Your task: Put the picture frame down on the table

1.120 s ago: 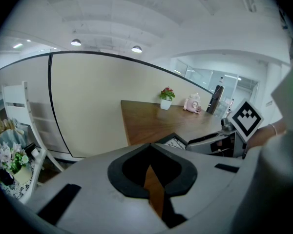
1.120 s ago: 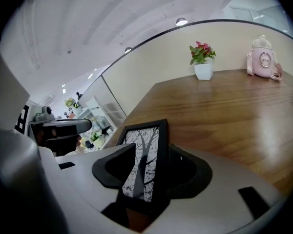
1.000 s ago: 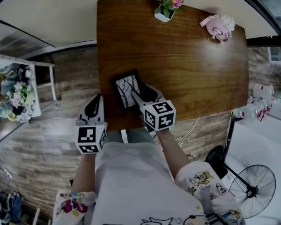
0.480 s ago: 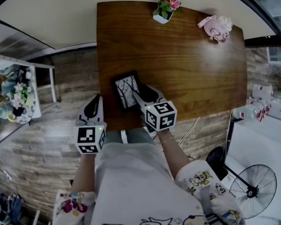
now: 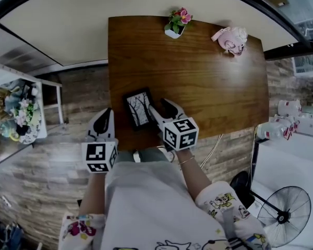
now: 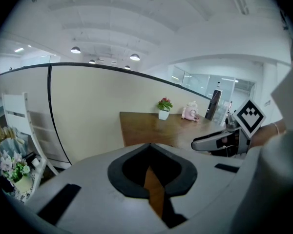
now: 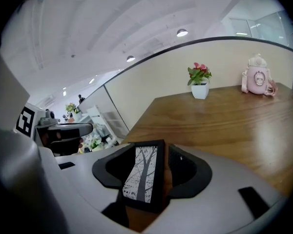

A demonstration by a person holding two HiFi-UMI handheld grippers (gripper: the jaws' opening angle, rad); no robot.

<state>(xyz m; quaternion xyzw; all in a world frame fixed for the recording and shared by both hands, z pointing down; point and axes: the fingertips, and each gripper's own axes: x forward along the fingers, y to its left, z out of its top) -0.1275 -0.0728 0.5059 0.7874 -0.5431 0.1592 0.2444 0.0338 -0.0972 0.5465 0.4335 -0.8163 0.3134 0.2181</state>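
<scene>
A small black picture frame point(image 5: 138, 108) with a bare-tree print hangs low over the near left part of the brown wooden table point(image 5: 208, 87), its face turned up. My right gripper point(image 5: 159, 108) is shut on the frame's right edge. In the right gripper view the frame point(image 7: 142, 174) stands tilted between the jaws of my right gripper point(image 7: 154, 165). My left gripper point(image 5: 103, 124) hovers off the table's left side, over the floor, shut with nothing in it. In the left gripper view its jaws meet, and the left gripper point(image 6: 151, 172) shows only a thin slit.
A white pot with pink flowers point(image 5: 173, 24) and a pink bottle point(image 5: 230, 39) stand at the table's far edge. A white chair with a bouquet point(image 5: 15, 108) is at the left. A floor fan point(image 5: 281, 212) and packed bottles point(image 5: 289, 121) are at the right.
The head view has shifted, so the table sits a little lower in the picture. The right gripper still holds the frame over the same near-left spot. The left gripper has barely moved.
</scene>
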